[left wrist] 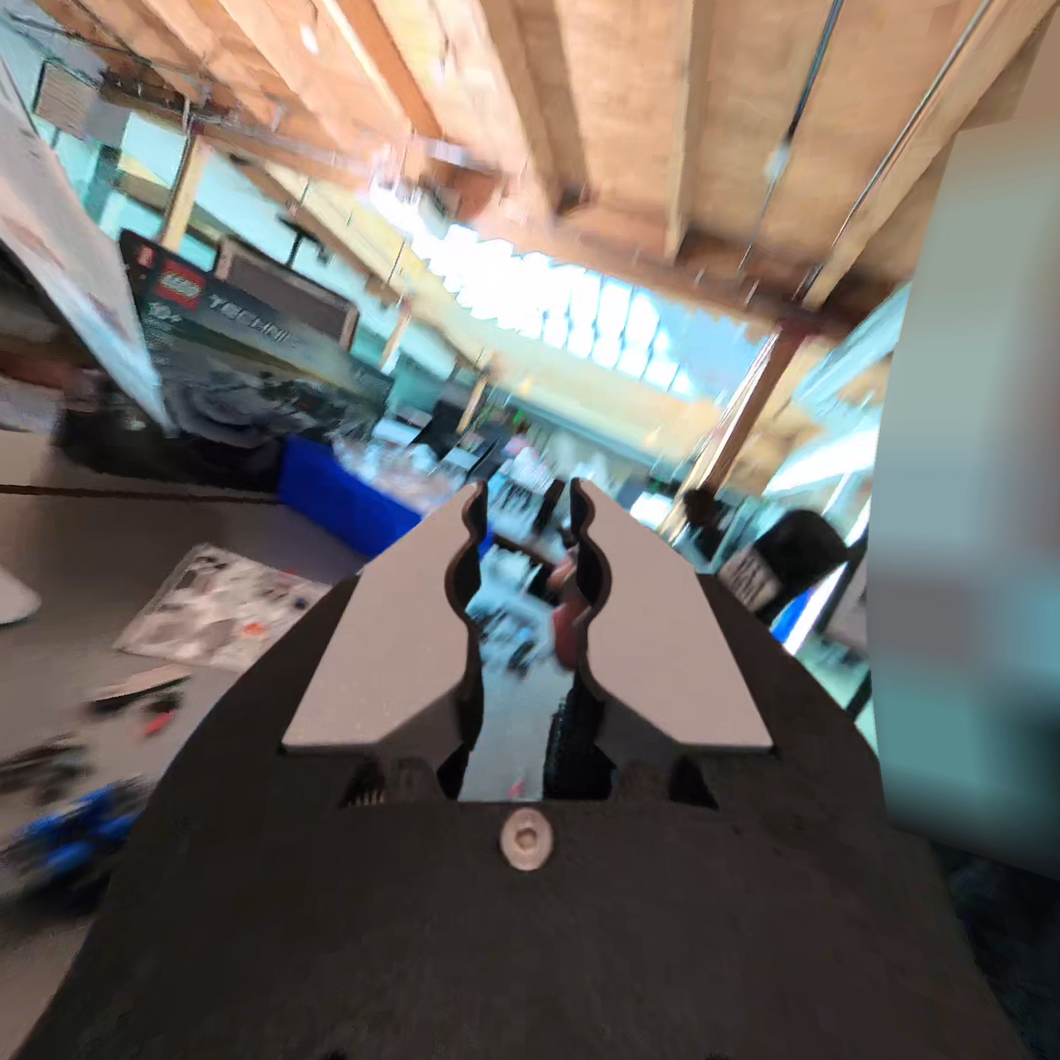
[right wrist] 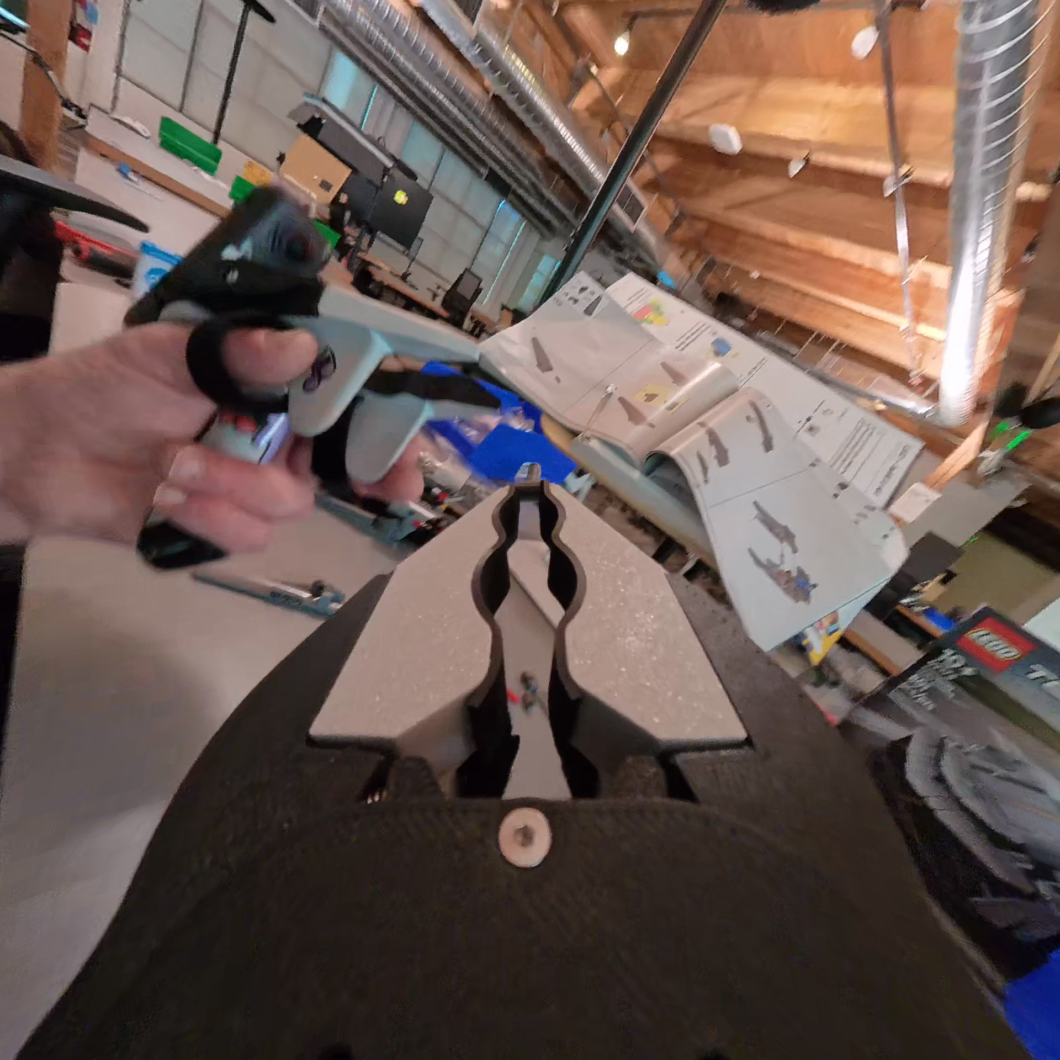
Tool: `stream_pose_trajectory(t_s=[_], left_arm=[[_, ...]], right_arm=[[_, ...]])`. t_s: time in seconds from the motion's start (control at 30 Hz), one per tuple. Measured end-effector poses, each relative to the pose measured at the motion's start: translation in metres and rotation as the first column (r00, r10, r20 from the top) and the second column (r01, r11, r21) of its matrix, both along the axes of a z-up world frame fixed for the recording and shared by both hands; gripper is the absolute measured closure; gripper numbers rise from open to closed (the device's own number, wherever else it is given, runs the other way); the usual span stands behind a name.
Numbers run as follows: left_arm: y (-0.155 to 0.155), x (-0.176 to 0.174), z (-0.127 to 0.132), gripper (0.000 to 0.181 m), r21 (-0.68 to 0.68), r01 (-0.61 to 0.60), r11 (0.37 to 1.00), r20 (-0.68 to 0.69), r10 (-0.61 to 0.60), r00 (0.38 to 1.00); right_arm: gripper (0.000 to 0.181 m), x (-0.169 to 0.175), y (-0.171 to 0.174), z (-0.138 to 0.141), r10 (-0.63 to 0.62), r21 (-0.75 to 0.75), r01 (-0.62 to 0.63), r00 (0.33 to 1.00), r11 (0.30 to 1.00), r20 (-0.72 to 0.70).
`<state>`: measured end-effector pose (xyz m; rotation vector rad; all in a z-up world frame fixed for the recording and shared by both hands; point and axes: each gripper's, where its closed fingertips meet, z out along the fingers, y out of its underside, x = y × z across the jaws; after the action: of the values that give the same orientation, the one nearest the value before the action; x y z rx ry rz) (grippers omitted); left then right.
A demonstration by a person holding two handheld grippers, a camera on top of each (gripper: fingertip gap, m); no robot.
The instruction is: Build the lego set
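While both views are tilted up toward the wooden ceiling, the left hand-held gripper (left wrist: pixel 529 492) is held with a narrow gap, nothing between its fingers — the right hand-held gripper (right wrist: pixel 530 487) is pinched on a small grey lego pin (right wrist: pixel 529 471). Blurred lego pieces (left wrist: pixel 74 814) are scattered on the grey surface (left wrist: pixel 115 545).

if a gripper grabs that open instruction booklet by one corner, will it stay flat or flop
Likely flop: the instruction booklet already sags, its open pages curving and drooping over the edge. It looks like thin paper, so probably light. Loose pages may fan or slide apart, and a corner pinch could crease or tear one.
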<state>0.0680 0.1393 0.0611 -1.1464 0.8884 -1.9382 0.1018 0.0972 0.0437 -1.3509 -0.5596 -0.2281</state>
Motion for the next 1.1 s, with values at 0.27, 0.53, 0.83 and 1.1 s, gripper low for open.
stream_pose_trajectory(t_s=[0.27, 0.53, 0.83, 1.1], left_arm=[[0.034, -0.056, -0.103, 0.155, 0.690, 0.007, 0.724, -0.490, 0.459, 0.741], [0.058, -0.064, -0.185, 0.150, 0.754, 0.186, 0.630, -0.620, 0.588, 0.520], [0.056, -0.075, -0.215, 0.176, 0.741, 0.252, 0.623, -0.659, 0.601, 0.452], [0.025, -0.075, -0.215, 0.177, 0.746, 0.244, 0.620, -0.653, 0.607, 0.453]], right_arm=[[0.177, -0.034, 0.008, -0.081, 0.086, -0.321, -0.111, 0.992, 0.940, -0.092], [0.177, -0.064, 0.024, -0.129, 0.115, -0.459, -0.170, 0.983, 0.872, -0.144], [0.177, -0.072, 0.035, -0.151, 0.108, -0.562, -0.175, 0.983, 0.808, -0.151], [0.177, -0.072, 0.036, -0.158, 0.116, -0.604, -0.182, 0.982, 0.776, -0.148]])
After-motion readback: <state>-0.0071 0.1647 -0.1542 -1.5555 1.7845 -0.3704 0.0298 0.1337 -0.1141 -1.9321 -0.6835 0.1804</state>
